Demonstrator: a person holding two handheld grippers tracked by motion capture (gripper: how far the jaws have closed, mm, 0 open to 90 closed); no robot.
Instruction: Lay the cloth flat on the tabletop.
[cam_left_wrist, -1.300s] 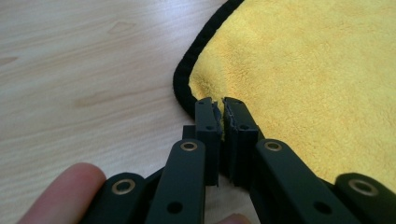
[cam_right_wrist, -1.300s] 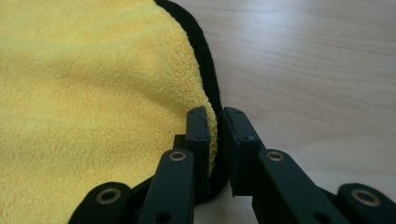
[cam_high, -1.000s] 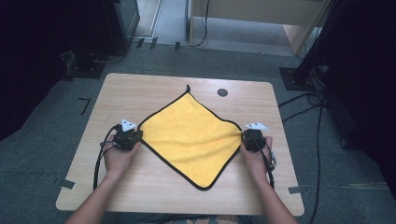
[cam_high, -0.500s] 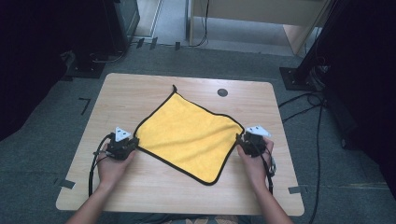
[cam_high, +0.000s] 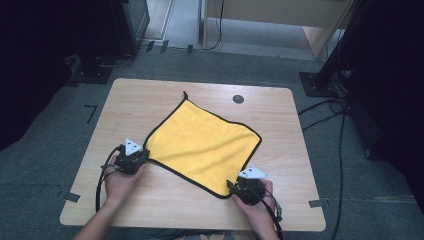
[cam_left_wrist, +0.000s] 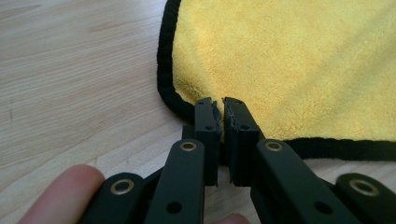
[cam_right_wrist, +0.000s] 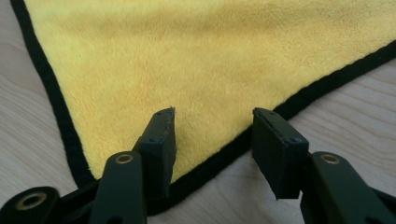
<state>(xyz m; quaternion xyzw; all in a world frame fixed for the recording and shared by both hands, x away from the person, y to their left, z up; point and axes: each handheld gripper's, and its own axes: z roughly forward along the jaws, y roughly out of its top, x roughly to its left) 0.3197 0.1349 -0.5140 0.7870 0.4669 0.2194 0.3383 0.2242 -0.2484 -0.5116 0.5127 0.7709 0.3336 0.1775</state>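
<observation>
The cloth lay flat on the worktop, turned so its corners pointed at the worktop's edges. It was yellow with a black hem. One corner, carrying a small black loop, pointed to the far edge. The opposite corner pointed to the near edge, towards the near right corner. The cloth covered the middle of the worktop and stopped short of every edge.

The left gripper sat at the cloth's left corner, on the near left part of the worktop. In the left gripper view the jaws were clenched on that corner, with the black hem pinched between them and the rest of the cloth spread flat beyond. A fingertip of the holding hand showed at the lower left of that view.

The right gripper sat at the cloth's near corner, close to the near edge of the worktop. Its jaws had just been opening and stood apart, released. In the right gripper view the left jaw hung over the yellow pile just inside the hem, and the right jaw hung over bare wood just outside it. The hem of the cloth ran between them, and neither jaw pressed on it.

A small dark round disc lay in the worktop near the far edge, apart from the cloth.
</observation>
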